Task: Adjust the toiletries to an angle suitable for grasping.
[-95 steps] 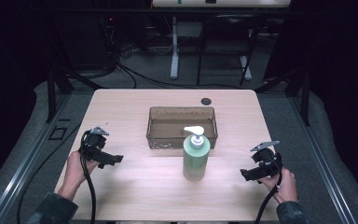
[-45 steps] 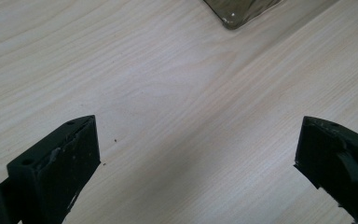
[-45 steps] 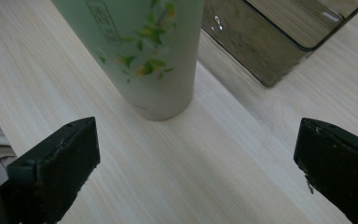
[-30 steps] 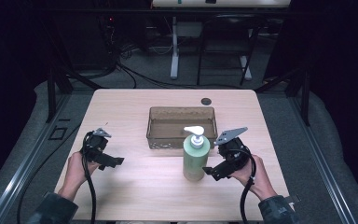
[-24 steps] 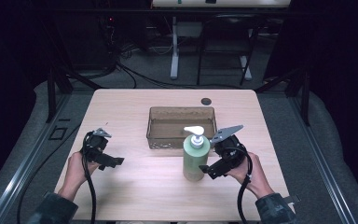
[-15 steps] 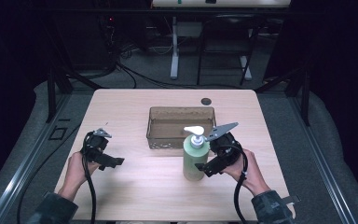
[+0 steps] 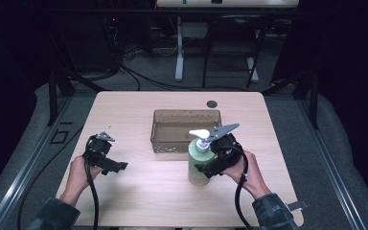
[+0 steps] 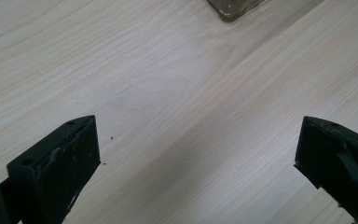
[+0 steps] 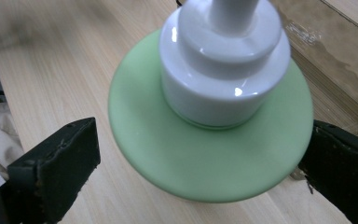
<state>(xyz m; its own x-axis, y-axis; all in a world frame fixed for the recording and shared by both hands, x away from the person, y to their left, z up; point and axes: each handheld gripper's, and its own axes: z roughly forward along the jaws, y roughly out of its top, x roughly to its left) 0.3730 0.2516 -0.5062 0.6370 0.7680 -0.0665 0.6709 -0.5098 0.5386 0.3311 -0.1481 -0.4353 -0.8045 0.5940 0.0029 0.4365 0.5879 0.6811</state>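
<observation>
Your left gripper point(image 7: 106, 162) sat idle with its fingers spread over bare worktop point(image 7: 139, 191), too far off to steady anything. The green pump bottle point(image 7: 199, 165) stood upright just in front of the brown tray point(image 7: 162, 129), between your right gripper's point(image 9: 205, 154) spread fingers. Had you closed high or off-centre, it could have tipped.

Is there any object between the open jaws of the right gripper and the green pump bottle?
Nothing visible. The right gripper has its jaws open around the green plastic pump bottle, with only bare gaps between.
</observation>
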